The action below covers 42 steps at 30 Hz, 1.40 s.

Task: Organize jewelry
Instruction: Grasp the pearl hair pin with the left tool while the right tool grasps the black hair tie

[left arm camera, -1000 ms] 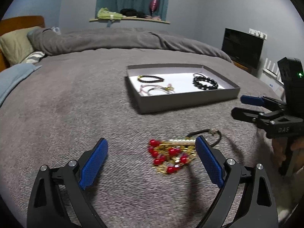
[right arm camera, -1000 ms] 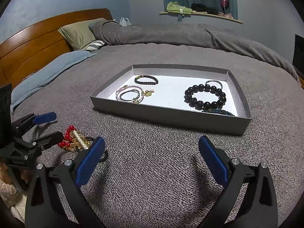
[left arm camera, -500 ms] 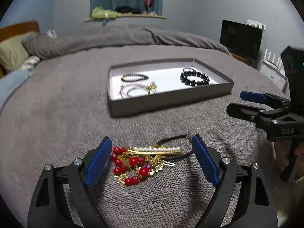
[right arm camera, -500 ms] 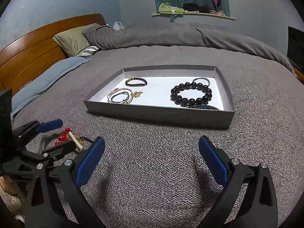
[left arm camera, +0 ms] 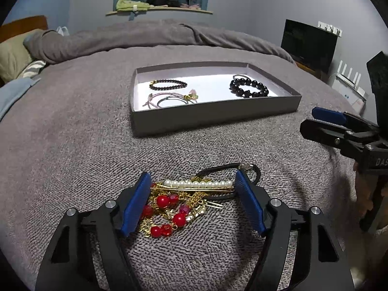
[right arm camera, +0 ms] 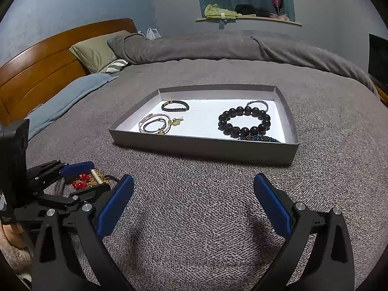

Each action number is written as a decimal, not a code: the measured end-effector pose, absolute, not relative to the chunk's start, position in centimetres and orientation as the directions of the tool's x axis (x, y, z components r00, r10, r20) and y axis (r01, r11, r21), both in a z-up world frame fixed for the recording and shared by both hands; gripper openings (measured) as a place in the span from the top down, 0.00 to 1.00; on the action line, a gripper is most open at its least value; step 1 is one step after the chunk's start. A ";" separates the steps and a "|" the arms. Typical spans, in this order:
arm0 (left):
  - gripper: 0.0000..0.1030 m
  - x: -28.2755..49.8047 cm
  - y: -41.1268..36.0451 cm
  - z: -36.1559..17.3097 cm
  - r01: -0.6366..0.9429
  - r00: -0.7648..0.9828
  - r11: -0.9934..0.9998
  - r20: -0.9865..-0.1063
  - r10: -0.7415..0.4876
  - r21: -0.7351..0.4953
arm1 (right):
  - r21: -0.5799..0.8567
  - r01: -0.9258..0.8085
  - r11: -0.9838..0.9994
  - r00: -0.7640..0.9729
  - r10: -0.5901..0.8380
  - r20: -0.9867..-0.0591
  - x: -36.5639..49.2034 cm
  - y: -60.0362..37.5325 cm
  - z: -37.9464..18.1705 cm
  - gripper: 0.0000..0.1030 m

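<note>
Ahead of both tongs, the grey tray point(left arm camera: 213, 118) collects sorted bracelets. The right tongs point(right arm camera: 194, 203) hover agape, empty. The left tongs point(left arm camera: 192, 203) are closing around the pearl-and-red-bead tangle point(left arm camera: 184, 201), seemingly to lift it trayward.

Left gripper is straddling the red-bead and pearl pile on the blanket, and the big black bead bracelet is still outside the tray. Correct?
Not quite. The big black bead bracelet already lies inside the tray, as the right wrist view shows. The rest holds: the left gripper straddles the red-bead and pearl pile on the blanket, its jaws closing around it.
</note>
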<state>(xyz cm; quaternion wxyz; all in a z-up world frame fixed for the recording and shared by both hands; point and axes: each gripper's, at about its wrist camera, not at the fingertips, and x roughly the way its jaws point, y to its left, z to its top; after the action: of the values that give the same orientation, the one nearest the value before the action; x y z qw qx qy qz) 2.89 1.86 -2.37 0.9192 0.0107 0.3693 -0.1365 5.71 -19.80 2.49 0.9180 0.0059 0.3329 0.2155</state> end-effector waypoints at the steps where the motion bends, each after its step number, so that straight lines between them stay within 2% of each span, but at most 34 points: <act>1: 0.30 2.9 1.7 -2.4 0.261 0.691 0.963 -0.683 -0.236 -0.069 | 0.158 -0.390 0.907 0.683 0.401 -0.610 5.8 -19.8 2.5 0.05; 15: 0.31 2.9 3.2 -1.3 0.234 0.728 0.967 -0.641 -0.243 -0.100 | 0.148 -0.421 0.895 0.660 0.414 -0.627 5.6 -18.4 1.7 0.05; 18: 0.31 2.9 3.9 -0.6 0.215 0.751 0.972 -0.621 -0.225 -0.093 | 0.152 -0.442 0.884 0.642 0.429 -0.635 5.4 -17.7 1.4 0.08; 21: 0.31 2.9 4.8 0.0 0.196 0.774 0.978 -0.599 -0.203 -0.078 | 0.158 -0.463 0.872 0.622 0.446 -0.644 5.1 -16.8 1.2 0.23; 23: 0.31 2.8 5.2 0.2 0.181 0.788 0.982 -0.590 -0.177 -0.052 | 0.180 -0.485 0.856 0.591 0.472 -0.654 5.1 -16.0 0.9 0.41; 24: 0.31 2.8 5.4 0.2 0.177 0.792 0.983 -0.588 -0.167 -0.042 | 0.186 -0.495 0.849 0.577 0.481 -0.660 5.1 -15.6 0.7 0.45; 26: 0.31 2.9 5.9 0.2 0.165 0.797 0.986 -0.586 -0.148 -0.024 | 0.180 -0.521 0.834 0.551 0.490 -0.676 5.0 -14.4 0.3 0.59; 28: 0.31 3.1 6.4 0.0 0.165 0.791 0.985 -0.591 -0.159 -0.045 | 0.176 -0.539 0.823 0.532 0.496 -0.687 4.8 -13.5 -0.1 0.67; 29: 0.31 3.2 6.6 -0.1 0.165 0.788 0.985 -0.593 -0.165 -0.055 | 0.181 -0.545 0.818 0.524 0.501 -0.689 4.8 -13.2 -0.2 0.70; 34: 0.31 3.2 7.3 -0.1 0.165 0.787 0.984 -0.592 -0.174 -0.070 | 0.200 -0.539 0.818 0.507 0.505 -0.699 5.2 -12.3 -0.6 0.73; 36: 0.31 3.2 7.5 -0.1 0.167 0.784 0.983 -0.593 -0.181 -0.079 | 0.207 -0.555 0.806 0.491 0.518 -0.700 5.2 -11.9 -0.7 0.86; 38: 0.31 3.3 7.6 -0.1 0.168 0.781 0.982 -0.595 -0.188 -0.091 | 0.199 -0.570 0.797 0.483 0.522 -0.703 5.0 -11.6 -0.8 0.93; 42: 0.31 3.3 7.8 -0.1 0.162 0.783 0.982 -0.593 -0.190 -0.100 | 0.218 -0.565 0.796 0.503 0.542 -0.673 4.7 -12.2 0.0 0.95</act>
<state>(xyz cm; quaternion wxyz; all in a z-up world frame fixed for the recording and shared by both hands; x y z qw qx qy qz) 3.26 7.78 -0.08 0.9438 -0.0220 0.3163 -0.0932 4.74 -12.22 0.04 0.8668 -0.0150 0.3826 0.3194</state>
